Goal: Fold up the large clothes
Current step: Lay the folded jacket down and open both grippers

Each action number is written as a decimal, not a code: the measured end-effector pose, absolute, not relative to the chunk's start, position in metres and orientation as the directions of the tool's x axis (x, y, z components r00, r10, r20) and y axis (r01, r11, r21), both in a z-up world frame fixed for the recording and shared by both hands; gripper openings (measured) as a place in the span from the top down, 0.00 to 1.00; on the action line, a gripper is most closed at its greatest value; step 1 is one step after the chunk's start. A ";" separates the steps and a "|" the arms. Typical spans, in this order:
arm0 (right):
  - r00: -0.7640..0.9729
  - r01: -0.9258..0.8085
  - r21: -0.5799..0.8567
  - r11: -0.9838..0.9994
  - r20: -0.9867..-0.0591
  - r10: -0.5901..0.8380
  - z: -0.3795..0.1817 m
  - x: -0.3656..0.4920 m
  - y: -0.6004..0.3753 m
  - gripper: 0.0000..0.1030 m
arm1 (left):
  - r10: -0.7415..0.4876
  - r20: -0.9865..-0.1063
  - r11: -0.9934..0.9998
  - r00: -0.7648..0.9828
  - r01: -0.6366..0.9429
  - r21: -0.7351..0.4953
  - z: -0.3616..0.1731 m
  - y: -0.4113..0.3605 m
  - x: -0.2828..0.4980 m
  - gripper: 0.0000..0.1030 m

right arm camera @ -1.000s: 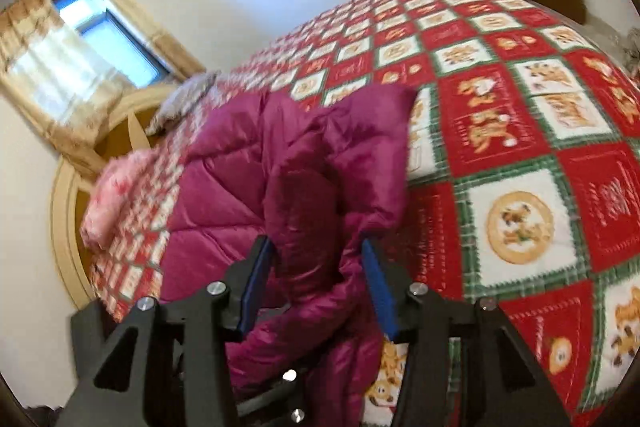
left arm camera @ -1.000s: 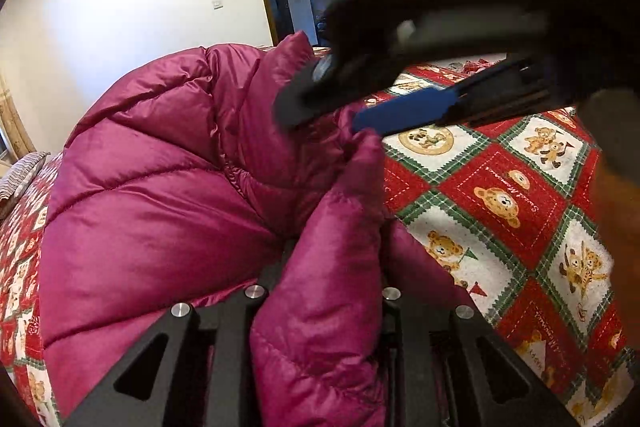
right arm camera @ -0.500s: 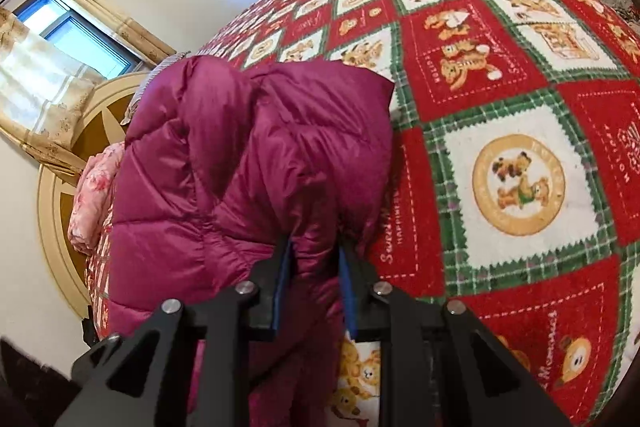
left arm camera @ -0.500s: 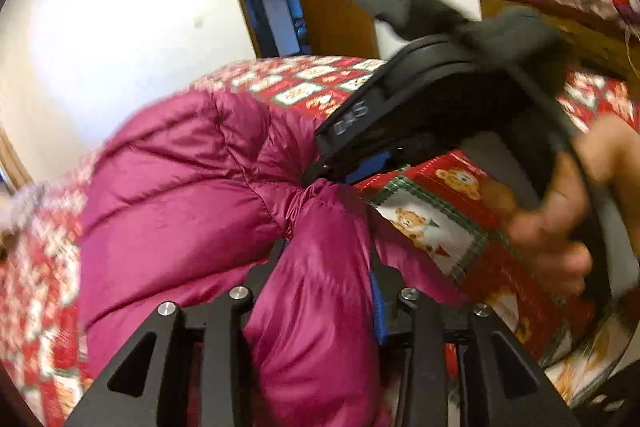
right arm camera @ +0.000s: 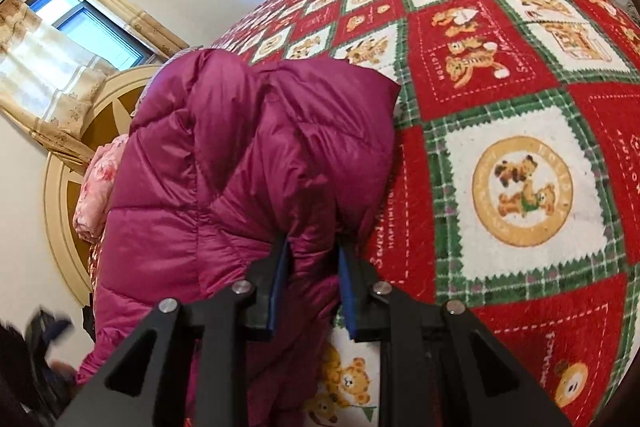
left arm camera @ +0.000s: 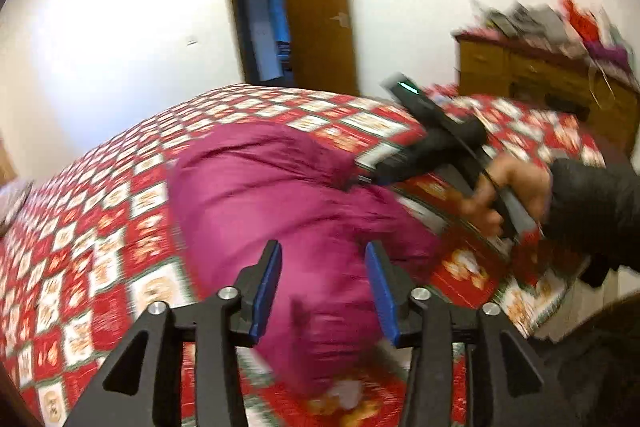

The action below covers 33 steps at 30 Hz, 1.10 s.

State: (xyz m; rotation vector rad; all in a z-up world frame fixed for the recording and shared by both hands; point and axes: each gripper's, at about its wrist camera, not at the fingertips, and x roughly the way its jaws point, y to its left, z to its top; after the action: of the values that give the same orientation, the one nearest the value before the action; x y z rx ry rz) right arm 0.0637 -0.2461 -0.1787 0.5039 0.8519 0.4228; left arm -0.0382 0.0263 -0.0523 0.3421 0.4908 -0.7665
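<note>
Mid-fold on the bed [right arm camera: 520, 107]: your right gripper [right arm camera: 312, 287] pinches the jacket [right arm camera: 248, 155], your left gripper [left arm camera: 324, 291] gapes, so regrip before the next fold.

The left wrist view looks over the magenta jacket [left arm camera: 280, 195] from the bed's near edge, facing across the bedspread [left arm camera: 120, 211] toward the open door [left arm camera: 316, 15] and dresser [left arm camera: 540, 75]. The right wrist view sits closer, pressed against the jacket [right arm camera: 248, 155], facing toward the window [right arm camera: 92, 31] and headboard [right arm camera: 64, 187]. Both views share the jacket and the bedspread [right arm camera: 520, 107] around it.
</note>
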 end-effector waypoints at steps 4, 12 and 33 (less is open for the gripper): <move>0.593 -0.151 0.579 0.801 -0.595 0.542 -0.180 0.062 -0.249 0.77 | -0.478 -0.535 0.830 0.696 0.557 -0.017 -0.035 0.044 0.031 0.41; 0.605 -0.131 0.554 0.822 -0.612 0.509 -0.178 0.051 -0.246 0.77 | -0.295 -0.642 0.938 0.708 0.344 -0.052 -0.061 -0.018 0.139 0.41; 0.723 -0.070 0.522 0.850 -0.560 0.403 -0.066 0.025 -0.244 0.71 | -0.012 -0.673 0.972 0.739 0.168 0.167 -0.125 -0.034 0.153 0.13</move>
State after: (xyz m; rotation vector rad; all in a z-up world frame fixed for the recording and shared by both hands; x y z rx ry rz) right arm 0.0254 -0.2442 -0.0659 0.4972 0.7205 0.2731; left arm 0.1529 -0.0343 -0.1246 0.2234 0.7338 -0.0996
